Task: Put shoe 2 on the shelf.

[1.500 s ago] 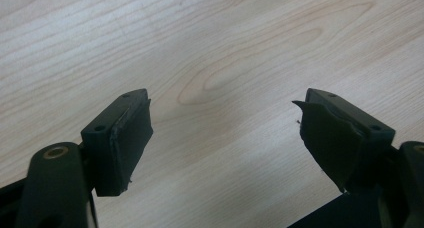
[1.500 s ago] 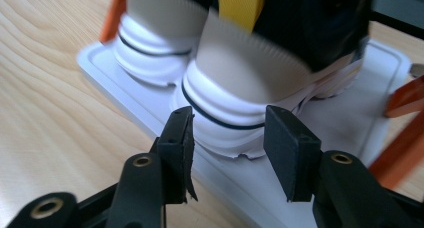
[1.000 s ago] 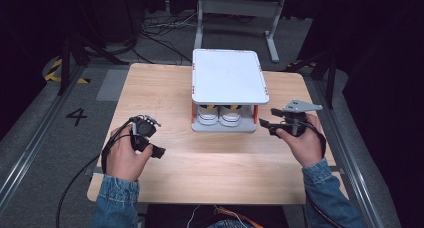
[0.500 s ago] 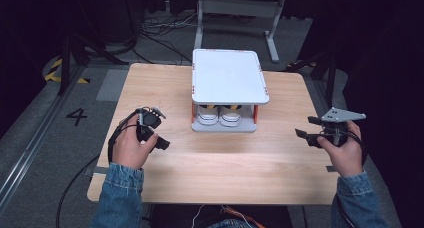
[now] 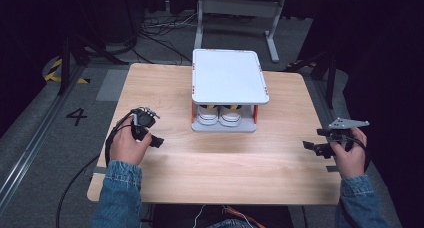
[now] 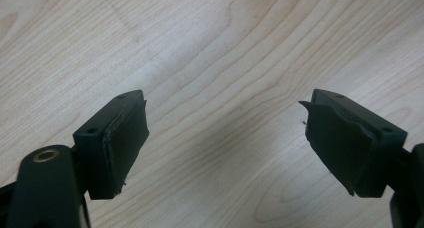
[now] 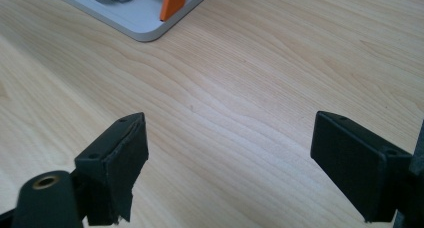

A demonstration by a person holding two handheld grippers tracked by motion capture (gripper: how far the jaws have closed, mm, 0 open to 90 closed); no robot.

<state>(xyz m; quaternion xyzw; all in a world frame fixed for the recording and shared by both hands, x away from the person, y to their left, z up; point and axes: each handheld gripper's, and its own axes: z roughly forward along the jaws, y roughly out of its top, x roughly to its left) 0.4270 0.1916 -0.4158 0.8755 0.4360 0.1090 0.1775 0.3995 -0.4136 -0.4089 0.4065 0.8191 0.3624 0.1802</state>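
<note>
A pair of white shoes (image 5: 220,115) is seen on the lower level of a small two-tier rack (image 5: 227,78), at the middle of the wooden surface (image 5: 215,168). The rack's grey base and one orange post (image 7: 172,0) are also seen in the right gripper view.

The left gripper (image 5: 150,138) is held over the surface to the left of the rack, well apart from it; its fingers (image 6: 117,138) are spread wide, with nothing between them. The right gripper (image 5: 316,147) is held near the right edge, also well apart from the rack, with its fingers (image 7: 117,165) equally spread and empty.

The step in hand is judged to be an approach to the shoes. A low, level entry under the white top shelf is advised, the orange posts are to be avoided, and closure is to be made only once a shoe lies squarely between the fingers.
</note>
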